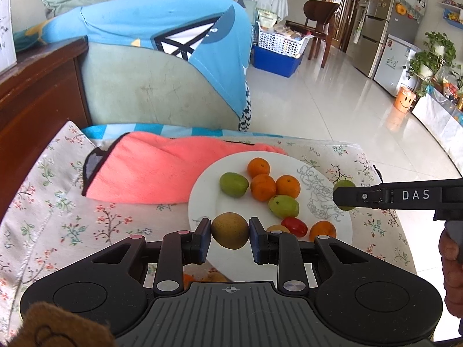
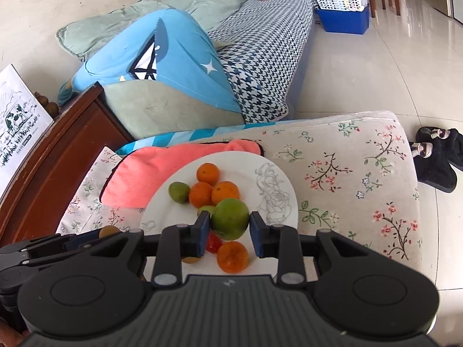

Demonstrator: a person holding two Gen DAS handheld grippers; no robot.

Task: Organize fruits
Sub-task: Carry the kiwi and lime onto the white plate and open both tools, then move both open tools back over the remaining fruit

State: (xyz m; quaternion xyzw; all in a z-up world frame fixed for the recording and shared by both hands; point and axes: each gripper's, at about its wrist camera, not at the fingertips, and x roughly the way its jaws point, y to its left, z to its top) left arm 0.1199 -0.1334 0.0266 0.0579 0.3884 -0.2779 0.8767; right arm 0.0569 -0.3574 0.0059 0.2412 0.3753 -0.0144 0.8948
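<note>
Partly hidden: a small yellowish fruit (image 2: 191, 259) behind the right claw's finger, kind not discernible; a red fruit (image 1: 294, 226) half covered from the right wrist view; further orange pieces beneath the left claw body, cut off.

Left claw (image 1: 230, 232): pads pressed on both sides of a brownish-green round fruit (image 1: 230, 230), held above the near edge of the white plate (image 1: 202, 196).

Right claw (image 2: 230, 228): narrowly parted, clamped on a larger green fruit (image 2: 230, 218), held over the plate; seen side-on from the left wrist view, fruit mostly masked by its finger.

On the plate, clustered near centre: three oranges (image 1: 262, 186) touching, two green fruits (image 1: 233, 184), one orange (image 1: 322, 230) near the front rim. Plate with grey rose outline, resting on a floral cloth (image 1: 58, 202) over the bench, just beside a pink towel (image 1: 144, 173).
</note>
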